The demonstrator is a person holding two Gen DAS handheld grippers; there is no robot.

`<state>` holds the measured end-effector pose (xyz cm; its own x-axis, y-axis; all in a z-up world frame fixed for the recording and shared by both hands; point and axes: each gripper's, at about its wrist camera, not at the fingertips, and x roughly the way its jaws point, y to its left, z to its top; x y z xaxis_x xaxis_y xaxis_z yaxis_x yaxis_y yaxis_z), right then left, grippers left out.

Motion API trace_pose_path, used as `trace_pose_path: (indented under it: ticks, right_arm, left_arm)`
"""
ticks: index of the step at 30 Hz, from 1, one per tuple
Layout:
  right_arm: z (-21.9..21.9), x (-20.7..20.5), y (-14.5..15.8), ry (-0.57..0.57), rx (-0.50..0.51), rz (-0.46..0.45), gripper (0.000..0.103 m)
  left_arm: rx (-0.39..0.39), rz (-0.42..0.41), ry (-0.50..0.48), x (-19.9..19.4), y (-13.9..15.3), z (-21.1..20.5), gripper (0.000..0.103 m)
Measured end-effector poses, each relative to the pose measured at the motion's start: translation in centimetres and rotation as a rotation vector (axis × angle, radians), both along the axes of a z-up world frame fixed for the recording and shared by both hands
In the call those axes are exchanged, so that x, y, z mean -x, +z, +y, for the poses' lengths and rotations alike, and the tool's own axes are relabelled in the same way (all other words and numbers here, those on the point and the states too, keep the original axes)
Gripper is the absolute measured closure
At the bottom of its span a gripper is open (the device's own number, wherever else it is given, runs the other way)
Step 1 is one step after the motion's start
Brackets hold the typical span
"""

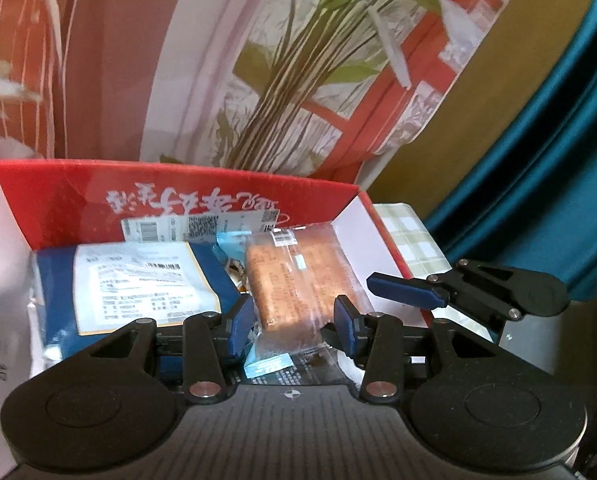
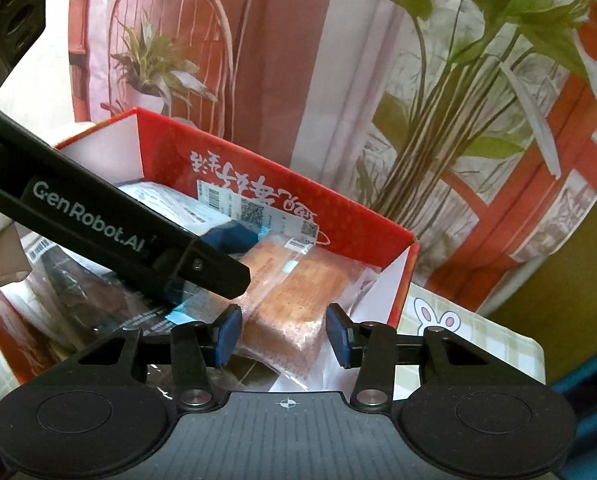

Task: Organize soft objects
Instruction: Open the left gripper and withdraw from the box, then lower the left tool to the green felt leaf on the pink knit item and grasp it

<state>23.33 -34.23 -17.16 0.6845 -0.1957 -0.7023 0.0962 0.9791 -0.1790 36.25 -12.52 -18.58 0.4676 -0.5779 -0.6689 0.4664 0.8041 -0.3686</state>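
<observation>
A red cardboard box [image 1: 170, 196] with white inner walls holds several soft packets. A clear-wrapped orange-brown bread loaf [image 1: 294, 280] lies at its right side, next to a blue packet with a white label [image 1: 138, 284]. My left gripper [image 1: 292, 324] is open, its blue pads either side of the loaf's near end without pressing it. In the right wrist view my right gripper [image 2: 284, 338] is open above the loaf [image 2: 294, 300] near the box [image 2: 282, 200]. The left gripper's black body [image 2: 110, 228] crosses that view.
A dark clear-wrapped packet [image 2: 78, 280] lies at the box's near left. The box stands on a green-checked cloth with a rabbit print [image 2: 458, 328]. A printed backdrop with plants [image 2: 458, 120] rises behind. A teal curtain [image 1: 558, 140] hangs at the right.
</observation>
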Motion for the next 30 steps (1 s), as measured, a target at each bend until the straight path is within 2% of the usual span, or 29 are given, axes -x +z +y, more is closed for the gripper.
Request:
trace_pose_path:
  ticks: [4, 8, 13, 15, 19, 21, 30]
  right_arm:
    - [0.6, 1.2, 0.9, -0.025, -0.012, -0.043, 0.06]
    - [1.3, 3.0, 2.1, -0.056, -0.036, -0.107, 0.056]
    - [3.0, 6.1, 3.4, -0.078, -0.075, -0.193, 0.036]
    - [3.9, 7.4, 3.8, -0.076, -0.094, -0.23, 0.022]
    - [5.5, 10.0, 4.2, -0.075, -0.118, -0.28, 0.007]
    - [6.2, 11.0, 4.1, -0.072, -0.128, -0.294, 0.001]
    - [8.8, 14.6, 2.1, -0.072, -0.166, -0.284, 0.001]
  left_arm:
    - [-0.047, -0.102, -0.024, 2.2, 1.8, 0.5, 0.053]
    - [-0.087, -0.179, 0.001, 4.6, 3.3, 2.0, 0.042]
    - [-0.095, -0.221, 0.07, 7.7, 4.6, 4.7, 0.027]
    - [-0.103, -0.232, 0.093, 9.0, 4.8, 5.6, 0.019]
    - [-0.151, -0.259, 0.138, 12.1, 4.8, 7.2, 0.007]
    - [-0.183, -0.262, 0.151, 13.5, 4.5, 7.9, 0.006]
    - [-0.167, -0.165, 0.225, 18.1, 1.5, 11.7, 0.006]
